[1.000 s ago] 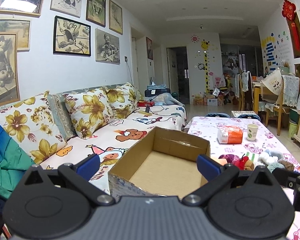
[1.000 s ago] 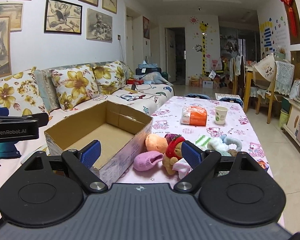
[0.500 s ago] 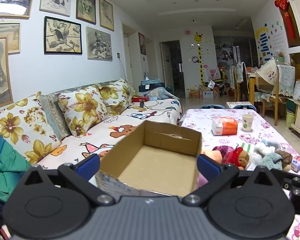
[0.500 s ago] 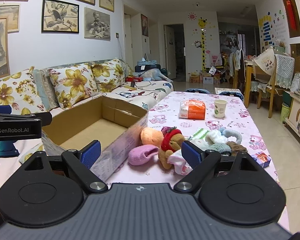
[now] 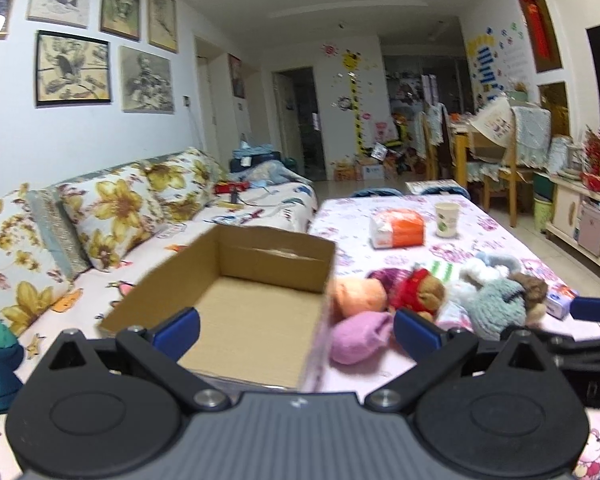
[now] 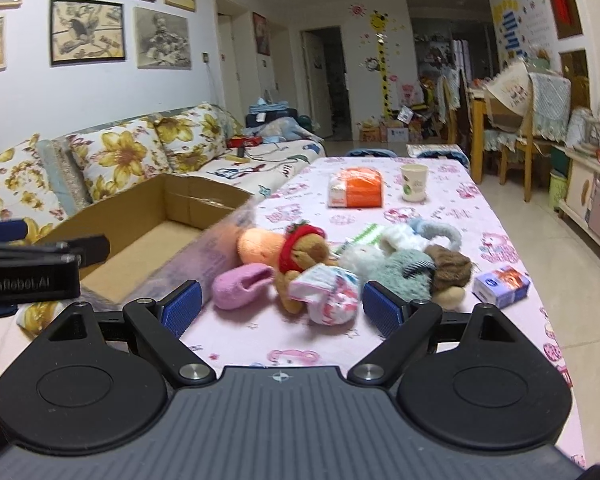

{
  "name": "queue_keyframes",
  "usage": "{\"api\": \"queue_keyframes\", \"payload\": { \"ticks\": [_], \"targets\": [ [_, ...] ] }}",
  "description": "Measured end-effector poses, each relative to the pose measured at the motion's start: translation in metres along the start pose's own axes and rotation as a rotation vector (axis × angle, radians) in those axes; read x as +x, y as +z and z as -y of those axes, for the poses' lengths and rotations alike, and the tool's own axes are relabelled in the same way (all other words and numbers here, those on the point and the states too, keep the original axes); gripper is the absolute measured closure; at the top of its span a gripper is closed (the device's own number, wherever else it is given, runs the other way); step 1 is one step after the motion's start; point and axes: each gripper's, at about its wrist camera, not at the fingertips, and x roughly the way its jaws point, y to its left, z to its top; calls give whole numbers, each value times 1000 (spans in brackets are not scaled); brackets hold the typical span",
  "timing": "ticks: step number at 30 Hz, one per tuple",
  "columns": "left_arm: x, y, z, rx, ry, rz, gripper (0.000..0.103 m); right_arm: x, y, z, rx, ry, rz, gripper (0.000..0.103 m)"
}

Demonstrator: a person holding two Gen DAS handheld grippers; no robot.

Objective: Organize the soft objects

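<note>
An open, empty cardboard box (image 5: 236,308) (image 6: 148,236) stands at the table's left edge. Right of it lies a pile of soft things: a pink sock (image 6: 240,286) (image 5: 360,336), an orange plush (image 6: 260,246) (image 5: 356,294), a teddy bear with a red hat (image 6: 304,252) (image 5: 416,292), a white patterned cloth bundle (image 6: 332,294), and grey-blue and brown plush toys (image 6: 412,264) (image 5: 496,304). My left gripper (image 5: 296,332) is open over the box's near right corner. My right gripper (image 6: 282,308) is open just short of the sock and bundle. Both are empty.
The table (image 6: 440,208) has a pink patterned cloth. On it stand an orange tissue pack (image 6: 356,188), a paper cup (image 6: 414,182) and a small blue-and-orange carton (image 6: 500,286). A sofa with flowered cushions (image 5: 112,208) runs along the left. Chairs and cabinets stand at right.
Both grippers have moved forward and to the right, closer to the toy pile. The box has slid left in both views. Both grippers stay open.
</note>
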Motion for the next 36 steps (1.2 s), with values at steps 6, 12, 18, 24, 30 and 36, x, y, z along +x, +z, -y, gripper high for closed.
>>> {"api": "queue_keyframes", "payload": {
  "ticks": [6, 12, 18, 24, 30, 36],
  "targets": [
    [17, -8, 30, 41, -67, -16, 1, -7, -1, 26, 69, -69, 3, 0],
    [36, -15, 61, 78, -155, -34, 1, -10, -6, 64, 148, -160, -3, 0],
    [60, -15, 105, 138, -253, -33, 1, -8, -10, 105, 194, -283, -2, 0],
    [97, -12, 154, 185, -347, -35, 3, 6, -9, 144, 237, -392, -35, 0],
    [130, -18, 190, 247, -397, -48, 7, 28, -10, 156, 267, -387, -104, 0],
    [159, -16, 201, 277, -412, -72, 16, 46, -4, 163, 249, -339, -169, 0]
  ]
}}
